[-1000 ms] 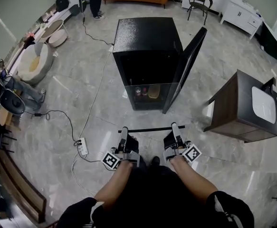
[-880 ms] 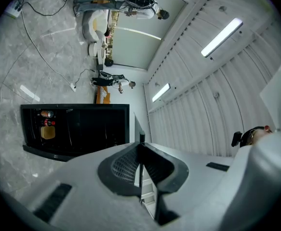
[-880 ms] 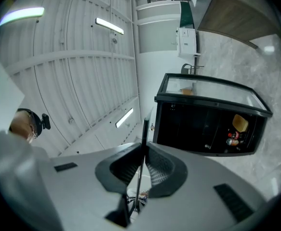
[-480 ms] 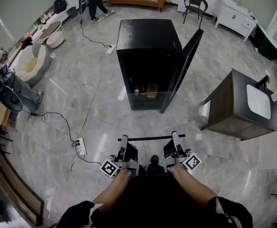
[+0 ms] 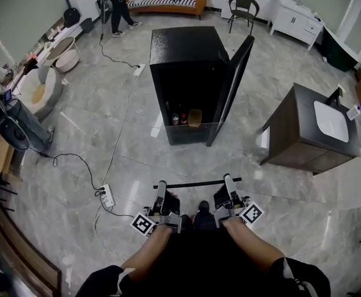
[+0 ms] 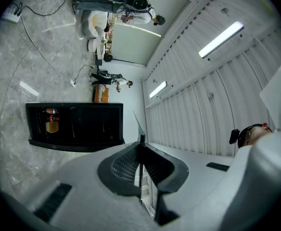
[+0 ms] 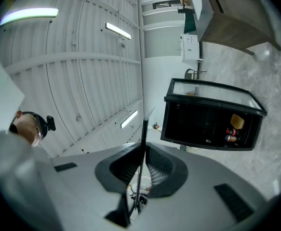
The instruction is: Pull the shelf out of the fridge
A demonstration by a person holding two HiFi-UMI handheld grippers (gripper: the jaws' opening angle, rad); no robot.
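Bare floor [image 5: 186, 159] lies open between the fridge [image 5: 186, 48] and the shelf [image 5: 197, 183], which bridges the gap from left claw [image 5: 161, 185] to right claw [image 5: 228, 179]. The fridge door [image 5: 233, 85] stands open on the right side of the opening, and a dark cabinet [image 5: 298, 135] stands beyond it. A power strip [image 5: 108, 195] lies on the floor at left, near the left claw. Bottles [image 5: 179, 119] occupy the fridge's bottom.

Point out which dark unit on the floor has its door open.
The black fridge, centre, door swung open; the brown cabinet at right bears a white basin.
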